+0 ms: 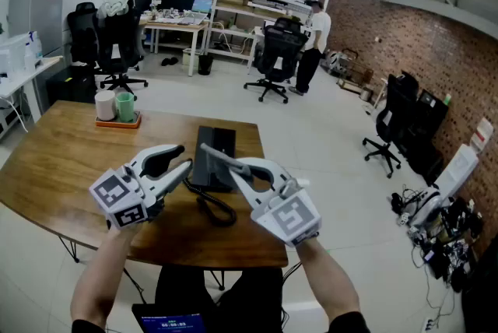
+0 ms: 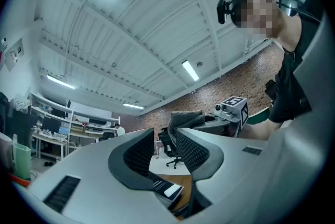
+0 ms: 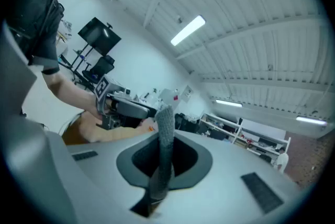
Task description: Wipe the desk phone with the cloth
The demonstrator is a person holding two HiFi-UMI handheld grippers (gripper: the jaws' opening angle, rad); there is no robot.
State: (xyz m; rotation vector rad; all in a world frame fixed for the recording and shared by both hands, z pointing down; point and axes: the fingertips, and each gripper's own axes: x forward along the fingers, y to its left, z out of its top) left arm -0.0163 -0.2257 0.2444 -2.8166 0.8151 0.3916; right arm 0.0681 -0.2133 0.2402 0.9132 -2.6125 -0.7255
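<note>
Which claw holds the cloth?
The right claw: it is shut on the grey cloth, while the left claw is open and grips nothing.

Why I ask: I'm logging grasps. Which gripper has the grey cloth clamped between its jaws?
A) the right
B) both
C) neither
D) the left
A: the right gripper view shows the right gripper with its jaws shut on the cloth, while the left gripper has its jaws apart with nothing gripped between them.

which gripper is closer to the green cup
Left. The left gripper is over the table just left of the phone, toward the green cup. The right gripper, shut on the cloth, is over the phone, farther from the cup.
</note>
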